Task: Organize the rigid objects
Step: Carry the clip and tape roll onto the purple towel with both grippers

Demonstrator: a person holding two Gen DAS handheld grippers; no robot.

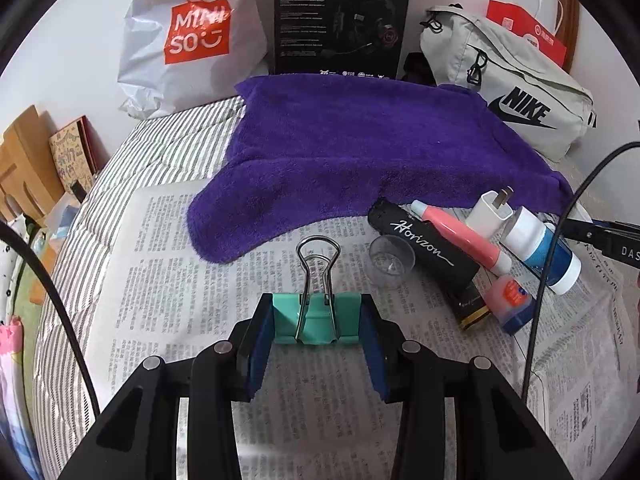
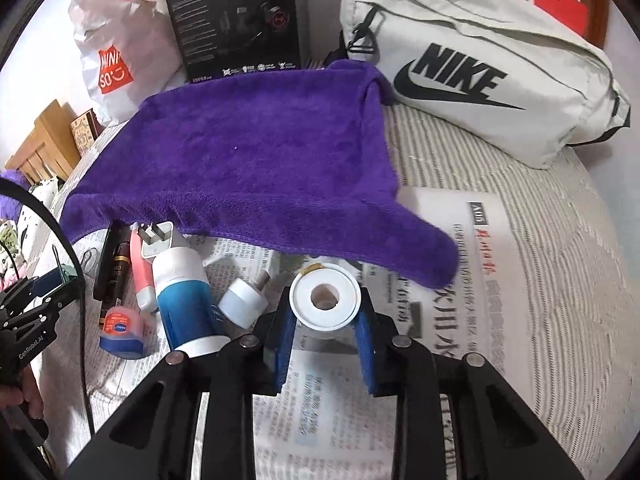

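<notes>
My left gripper [image 1: 317,302] is shut on a teal binder clip [image 1: 288,320], whose wire handles stand up, just above the newspaper [image 1: 180,264]. My right gripper [image 2: 325,300] is shut on a white tape roll [image 2: 304,300], its blue pads pressing both sides. To its left lie a blue-and-white bottle [image 2: 188,300], a small white plug [image 2: 244,300], a white charger [image 2: 158,238], a pink tube [image 2: 142,264] and a lip balm jar [image 2: 122,328]. The left wrist view also shows a black Horizon box [image 1: 428,248] and a clear cup [image 1: 392,260].
A purple towel [image 1: 360,144] covers the middle of the striped bed cover [image 1: 140,152]. Behind it stand a Miniso bag [image 1: 192,36], a black headset box [image 1: 340,16] and a pale Nike bag [image 2: 480,60]. A black cable [image 1: 560,232] crosses the right side.
</notes>
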